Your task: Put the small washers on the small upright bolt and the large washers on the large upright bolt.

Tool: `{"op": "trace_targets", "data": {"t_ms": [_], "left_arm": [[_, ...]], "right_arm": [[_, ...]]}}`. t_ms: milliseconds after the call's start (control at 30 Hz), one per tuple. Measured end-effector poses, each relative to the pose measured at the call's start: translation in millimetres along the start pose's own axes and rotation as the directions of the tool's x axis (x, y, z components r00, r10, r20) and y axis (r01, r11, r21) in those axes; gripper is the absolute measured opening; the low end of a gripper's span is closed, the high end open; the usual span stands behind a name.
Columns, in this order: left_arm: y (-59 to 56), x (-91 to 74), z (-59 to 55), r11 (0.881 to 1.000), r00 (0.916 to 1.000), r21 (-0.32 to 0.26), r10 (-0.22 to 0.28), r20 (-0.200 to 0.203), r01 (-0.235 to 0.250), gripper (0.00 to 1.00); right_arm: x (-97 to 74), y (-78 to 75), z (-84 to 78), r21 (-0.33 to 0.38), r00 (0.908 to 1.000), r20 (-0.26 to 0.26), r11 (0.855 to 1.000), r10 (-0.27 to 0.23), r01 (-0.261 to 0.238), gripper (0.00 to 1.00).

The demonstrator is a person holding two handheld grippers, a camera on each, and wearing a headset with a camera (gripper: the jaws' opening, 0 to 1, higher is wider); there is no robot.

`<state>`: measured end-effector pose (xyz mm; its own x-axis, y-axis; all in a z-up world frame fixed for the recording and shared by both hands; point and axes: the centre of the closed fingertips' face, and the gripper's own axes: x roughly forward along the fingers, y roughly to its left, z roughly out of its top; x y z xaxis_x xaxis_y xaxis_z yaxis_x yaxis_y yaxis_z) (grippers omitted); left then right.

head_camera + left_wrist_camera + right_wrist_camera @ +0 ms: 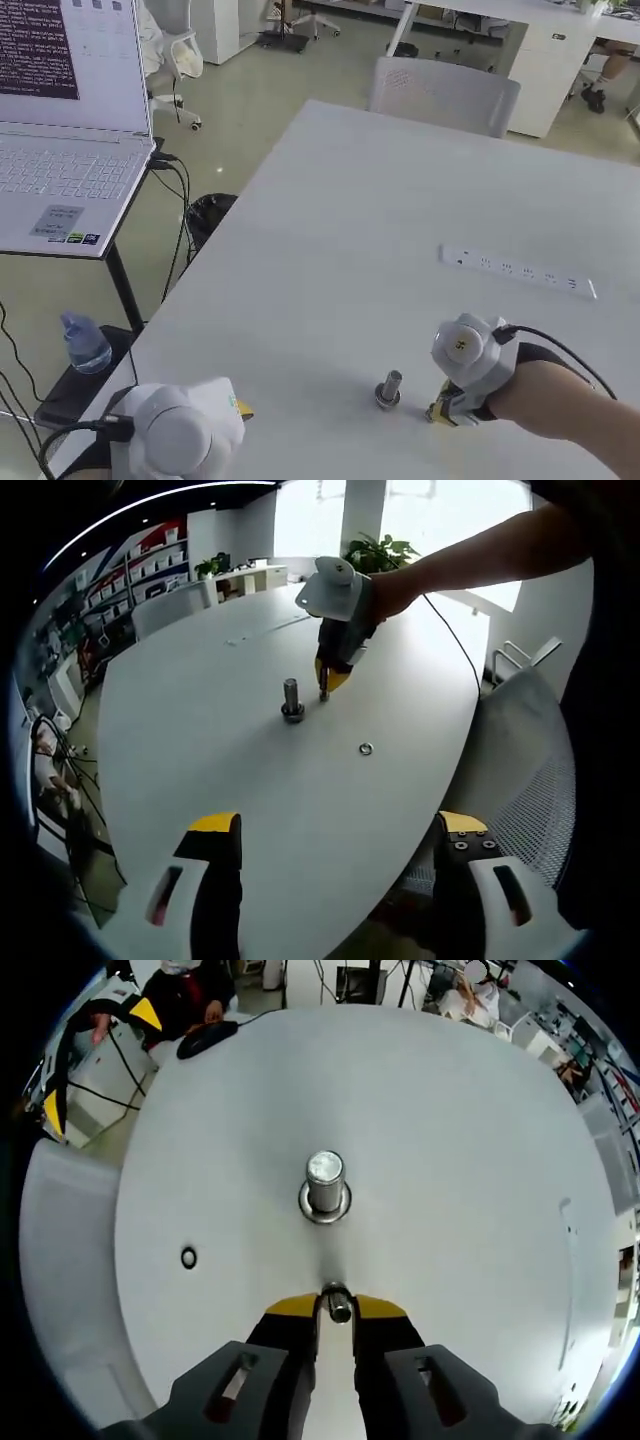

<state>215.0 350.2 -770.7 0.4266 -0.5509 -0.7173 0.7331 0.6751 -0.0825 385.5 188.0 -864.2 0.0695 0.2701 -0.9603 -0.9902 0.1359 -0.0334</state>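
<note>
A large upright bolt (388,388) stands near the table's front edge, with a wider ring around its foot (325,1203). Just right of it, my right gripper (442,412) points down at the table. In the right gripper view its yellow-tipped jaws (339,1312) are shut on a small upright bolt (339,1305), a short way from the large bolt (325,1182). One small washer (188,1257) lies loose on the table, seen also in the left gripper view (366,748). My left gripper (338,825) is open and holds nothing, at the table's near-left edge (235,408), well away from the large bolt (292,700).
A white power strip (518,271) lies farther back on the right. An open laptop (60,150) sits on a stand to the left, with a water bottle (85,342) and a black bin (205,215) below. A grey chair (445,95) stands at the far side.
</note>
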Motion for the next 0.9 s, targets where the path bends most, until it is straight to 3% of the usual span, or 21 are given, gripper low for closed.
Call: {"op": "trace_targets", "data": {"t_ms": [433, 900], "left_arm": [[4.5, -2.3, -7.9, 1.0, 0.9999, -0.011, 0.0, -0.013, 0.0, 0.77], [-0.8, 0.7, -3.7, 1.0, 0.9999, -0.008, -0.009, 0.005, 0.009, 0.77]], "right_arm": [[6.1, -2.4, -0.7, -0.004, 0.9999, -0.016, 1.0, 0.0, 0.0, 0.13], [6.6, -1.6, -1.7, 0.0, 0.9999, -0.017, 1.0, 0.002, -0.002, 0.13]]}}
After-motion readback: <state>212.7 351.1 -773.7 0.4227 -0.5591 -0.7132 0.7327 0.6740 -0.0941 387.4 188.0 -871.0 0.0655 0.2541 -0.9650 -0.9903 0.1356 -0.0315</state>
